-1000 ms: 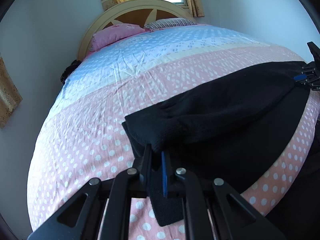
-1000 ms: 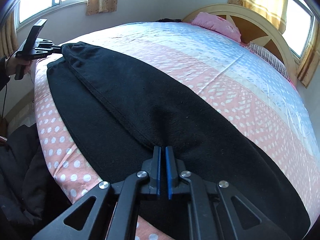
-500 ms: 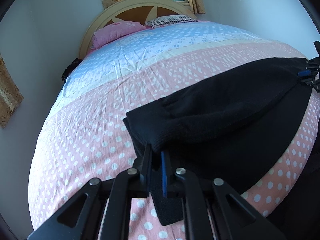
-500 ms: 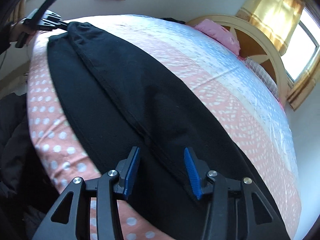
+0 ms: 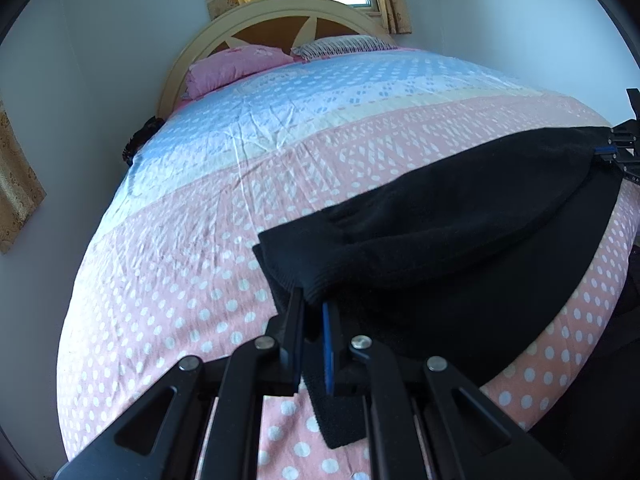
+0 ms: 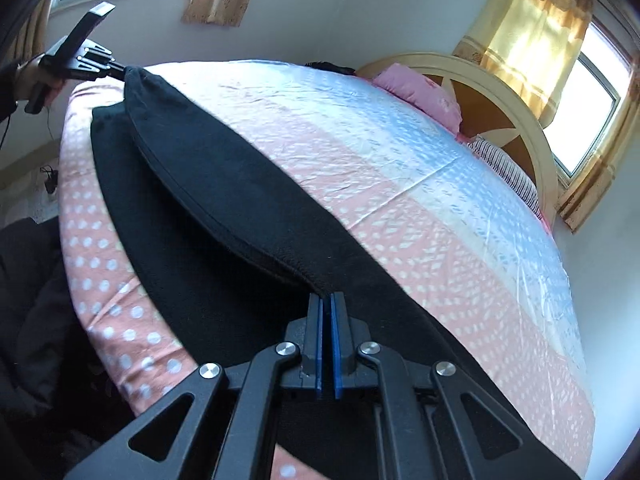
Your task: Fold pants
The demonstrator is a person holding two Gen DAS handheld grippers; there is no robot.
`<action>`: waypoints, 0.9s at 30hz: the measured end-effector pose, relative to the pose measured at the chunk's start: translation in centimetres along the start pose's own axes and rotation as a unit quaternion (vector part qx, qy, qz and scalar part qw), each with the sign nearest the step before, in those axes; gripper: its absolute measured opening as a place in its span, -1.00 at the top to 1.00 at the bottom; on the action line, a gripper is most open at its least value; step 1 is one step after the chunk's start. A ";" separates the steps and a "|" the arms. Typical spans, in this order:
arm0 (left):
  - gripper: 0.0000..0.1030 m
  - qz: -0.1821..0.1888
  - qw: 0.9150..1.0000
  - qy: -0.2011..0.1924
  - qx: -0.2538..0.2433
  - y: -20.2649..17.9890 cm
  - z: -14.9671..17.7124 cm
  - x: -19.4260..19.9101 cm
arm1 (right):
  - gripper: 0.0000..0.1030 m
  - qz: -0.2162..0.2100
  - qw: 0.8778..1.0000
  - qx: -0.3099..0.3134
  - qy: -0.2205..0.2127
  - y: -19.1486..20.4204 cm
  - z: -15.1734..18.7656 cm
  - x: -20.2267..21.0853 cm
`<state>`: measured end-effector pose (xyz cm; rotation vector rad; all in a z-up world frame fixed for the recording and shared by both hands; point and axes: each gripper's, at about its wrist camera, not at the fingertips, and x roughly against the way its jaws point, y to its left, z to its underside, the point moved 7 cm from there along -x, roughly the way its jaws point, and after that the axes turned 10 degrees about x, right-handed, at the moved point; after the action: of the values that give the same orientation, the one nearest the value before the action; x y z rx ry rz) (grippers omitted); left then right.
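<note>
Black pants (image 5: 460, 240) lie lengthwise along the near edge of the bed, one leg raised over the other. My left gripper (image 5: 313, 304) is shut on the ribbed cuff of the upper leg and holds it above the lower leg. My right gripper (image 6: 327, 298) is shut on the edge seam of the pants (image 6: 224, 184) at the other end and lifts it. Each gripper shows in the other's view: the right one (image 5: 612, 152) at the far right, the left one (image 6: 92, 66) at the upper left, held by a hand.
The bed (image 5: 240, 168) has a pink dotted and blue sheet, with a pink pillow (image 5: 236, 66) and a striped pillow (image 5: 340, 44) at the cream headboard. Dark clothing (image 6: 28, 280) lies on the floor beside the bed. Curtained windows are behind.
My right gripper opened half a second ago and has now shut on the pants' edge seam and lifted it. My left gripper kept its hold on the cuff.
</note>
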<state>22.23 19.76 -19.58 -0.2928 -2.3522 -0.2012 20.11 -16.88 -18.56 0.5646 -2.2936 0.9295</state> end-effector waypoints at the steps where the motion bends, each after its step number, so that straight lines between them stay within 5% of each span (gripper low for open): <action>1: 0.83 0.003 1.000 -0.005 0.003 0.2 -0.1 0.5 | 0.94 -0.003 1.000 -0.003 -0.001 0.0 0.0 0.2; 21: 0.83 0.030 0.999 0.011 0.015 -0.2 5.5 2.2 | 0.94 -0.043 0.999 -0.001 0.014 3.0 2.2 0.5; 27: 0.83 0.037 0.999 0.008 0.021 -0.3 5.6 2.6 | 0.94 -0.054 0.997 0.014 0.048 4.4 3.6 -1.6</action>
<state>16.61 21.19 -21.74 -0.3565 -2.3228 -0.1189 17.42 -16.34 -23.84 0.6354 -2.1469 0.9182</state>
